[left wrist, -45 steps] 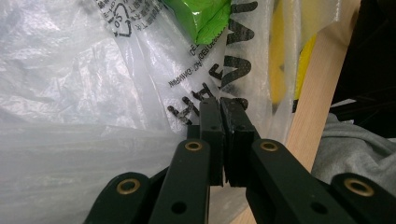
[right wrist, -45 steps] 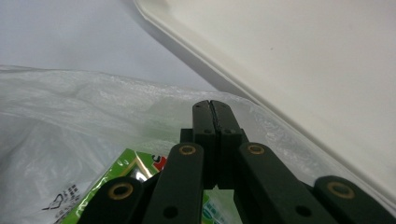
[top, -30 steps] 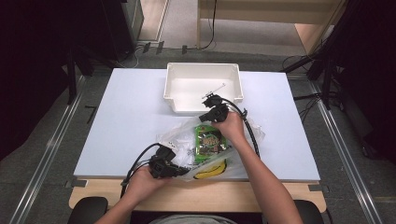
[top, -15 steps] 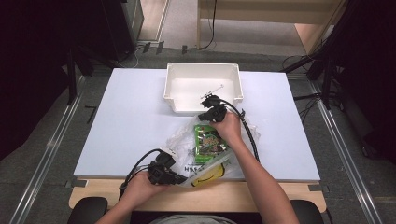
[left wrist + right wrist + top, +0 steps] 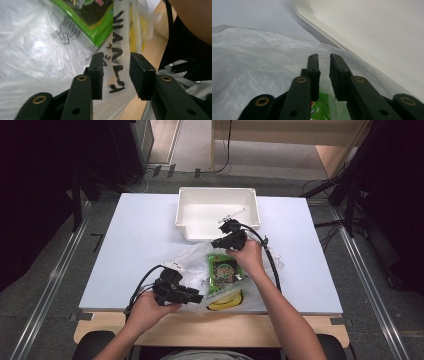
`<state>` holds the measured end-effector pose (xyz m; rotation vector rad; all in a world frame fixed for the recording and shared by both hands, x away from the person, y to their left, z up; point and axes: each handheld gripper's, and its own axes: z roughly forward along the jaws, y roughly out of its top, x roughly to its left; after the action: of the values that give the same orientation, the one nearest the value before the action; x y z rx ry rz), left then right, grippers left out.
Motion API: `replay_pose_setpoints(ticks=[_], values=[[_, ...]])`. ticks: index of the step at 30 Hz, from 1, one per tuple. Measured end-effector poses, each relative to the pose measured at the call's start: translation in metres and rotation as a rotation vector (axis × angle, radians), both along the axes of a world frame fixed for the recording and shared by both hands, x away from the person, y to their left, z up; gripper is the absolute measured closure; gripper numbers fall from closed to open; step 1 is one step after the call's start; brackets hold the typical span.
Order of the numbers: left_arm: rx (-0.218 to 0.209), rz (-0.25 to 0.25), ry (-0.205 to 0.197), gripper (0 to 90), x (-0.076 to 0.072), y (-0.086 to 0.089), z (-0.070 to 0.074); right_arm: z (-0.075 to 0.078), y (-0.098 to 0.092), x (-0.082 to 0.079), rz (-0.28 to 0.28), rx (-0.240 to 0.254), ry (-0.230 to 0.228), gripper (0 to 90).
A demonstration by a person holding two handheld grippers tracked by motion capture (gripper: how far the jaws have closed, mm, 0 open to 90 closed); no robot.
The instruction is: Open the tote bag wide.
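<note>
Both grippers' jaws, left gripper (image 5: 192, 296) and right gripper (image 5: 218, 242), having just been opening, are gaping empty over the limp, slippery plastic bag (image 5: 192, 265) (best pinched at its edge) near the counter's (image 5: 130, 250) front edge.

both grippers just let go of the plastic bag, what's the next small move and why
Probably lift both grippers clear of the clear plastic bag. The left gripper and right gripper have just been opening; bag film lies between them, unpinched, with the green packet inside.
</note>
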<state>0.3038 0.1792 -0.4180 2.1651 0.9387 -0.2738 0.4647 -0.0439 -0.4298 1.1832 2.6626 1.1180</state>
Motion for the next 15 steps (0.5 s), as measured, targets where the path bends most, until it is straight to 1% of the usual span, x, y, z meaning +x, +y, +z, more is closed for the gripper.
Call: replay_pose_setpoints(ticks=[2,3,4,6,7,8,10,11,14,15], values=[[-0.001,0.003,-0.004,58.1,0.005,0.0,0.005,0.003,-0.004,-0.004,0.001,0.022,-0.009,71.7],[-0.001,0.005,-0.007,56.7,0.007,-0.001,0.007,0.003,-0.006,-0.006,0.005,0.027,-0.002,70.1],[-0.005,0.004,-0.008,54.6,0.01,-0.001,0.01,0.003,-0.007,-0.007,0.006,0.031,-0.003,68.8],[-0.01,0.006,-0.013,49.5,0.014,-0.002,0.014,0.004,-0.01,-0.011,0.014,0.026,-0.001,65.5],[-0.008,0.007,-0.009,46.6,0.018,-0.003,0.016,0.005,-0.012,-0.011,0.021,0.011,0.003,63.6],[-0.007,0.008,-0.015,45.7,0.02,-0.003,0.018,0.008,-0.015,-0.013,0.018,0.006,0.001,63.2],[-0.01,0.007,-0.029,42.2,0.025,-0.004,0.021,0.01,-0.021,-0.014,0.016,0.022,-0.008,60.3],[-0.013,0.007,-0.034,41.2,0.028,-0.005,0.022,0.012,-0.024,-0.015,0.014,0.027,-0.001,58.3],[-0.023,-0.003,-0.034,39.0,0.036,-0.006,0.024,0.012,-0.033,-0.019,0.009,0.038,-0.013,54.9],[-0.026,0.001,-0.036,38.1,0.038,-0.007,0.025,0.012,-0.035,-0.02,0.007,0.039,-0.008,54.3]])
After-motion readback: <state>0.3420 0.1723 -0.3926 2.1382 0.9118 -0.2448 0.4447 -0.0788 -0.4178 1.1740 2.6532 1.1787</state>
